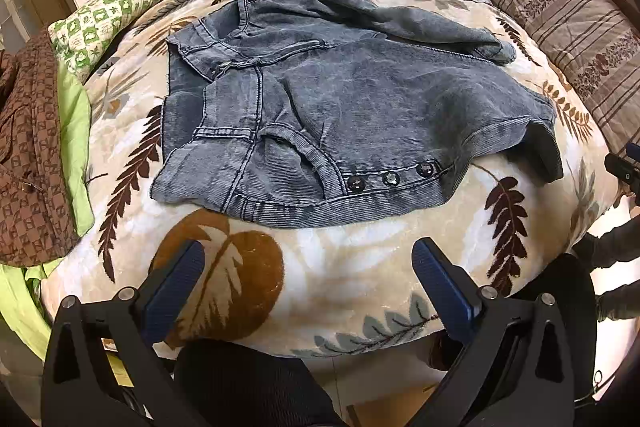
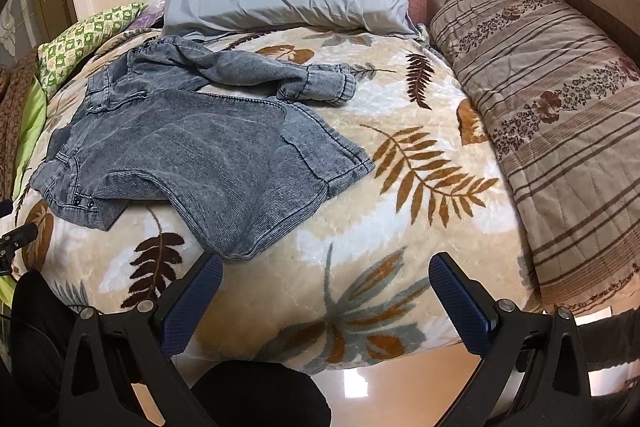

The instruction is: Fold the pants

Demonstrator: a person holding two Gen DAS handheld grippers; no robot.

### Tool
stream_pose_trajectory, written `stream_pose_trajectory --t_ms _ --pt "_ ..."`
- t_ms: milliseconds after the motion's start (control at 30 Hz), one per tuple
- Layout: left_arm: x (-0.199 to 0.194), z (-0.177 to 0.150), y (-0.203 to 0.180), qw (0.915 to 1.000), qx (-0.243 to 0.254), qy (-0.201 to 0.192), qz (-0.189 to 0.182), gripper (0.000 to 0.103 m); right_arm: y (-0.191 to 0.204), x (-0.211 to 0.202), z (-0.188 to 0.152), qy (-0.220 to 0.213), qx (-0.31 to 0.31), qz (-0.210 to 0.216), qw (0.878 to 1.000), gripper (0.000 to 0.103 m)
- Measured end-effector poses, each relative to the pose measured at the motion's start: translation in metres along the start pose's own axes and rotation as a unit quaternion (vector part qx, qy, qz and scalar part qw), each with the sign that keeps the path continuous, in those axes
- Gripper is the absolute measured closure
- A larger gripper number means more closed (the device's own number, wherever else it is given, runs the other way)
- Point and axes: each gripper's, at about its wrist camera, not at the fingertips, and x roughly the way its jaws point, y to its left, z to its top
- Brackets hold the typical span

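Both my tongs gape empty; pants [image 1: 320, 107] lie ahead, long axis crosswise, nearer the left tongs [image 1: 308, 267] than the right tongs [image 2: 326, 279].

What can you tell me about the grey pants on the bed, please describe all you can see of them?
The pants are faded blue-grey, of ribbed, corduroy-like cloth with stitched seams, pockets and dark round snaps along one edge. They lie unfolded and rumpled on the leaf-patterned blanket, with short legs spread apart; the far leg is bunched, its cuff turned up. Only the blanket touches them. Both grippers are open and clear of them.
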Motion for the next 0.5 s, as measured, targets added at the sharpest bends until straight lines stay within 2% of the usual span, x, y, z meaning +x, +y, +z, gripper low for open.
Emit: stream_pose_trajectory --t_ms 233,367,500 --pt "-0.0008 0.0005 -0.0037 1.0000 0.005 0.001 0.001 0.000 0.0003 0.0008 -0.0002 0.006 -0.002 -0.003 1.000 0.000" --pt "-0.0013 0.0017 -0.0057 1.0000 0.009 0.000 0.001 0.000 -0.0003 -0.0001 0.0025 -0.006 0.010 0.015 1.000 0.000" --pt "-0.0012 0.0031 -0.0071 0.9999 0.012 0.001 0.001 0.000 0.0007 0.0012 0.0050 0.024 0.000 0.010 1.000 0.000"
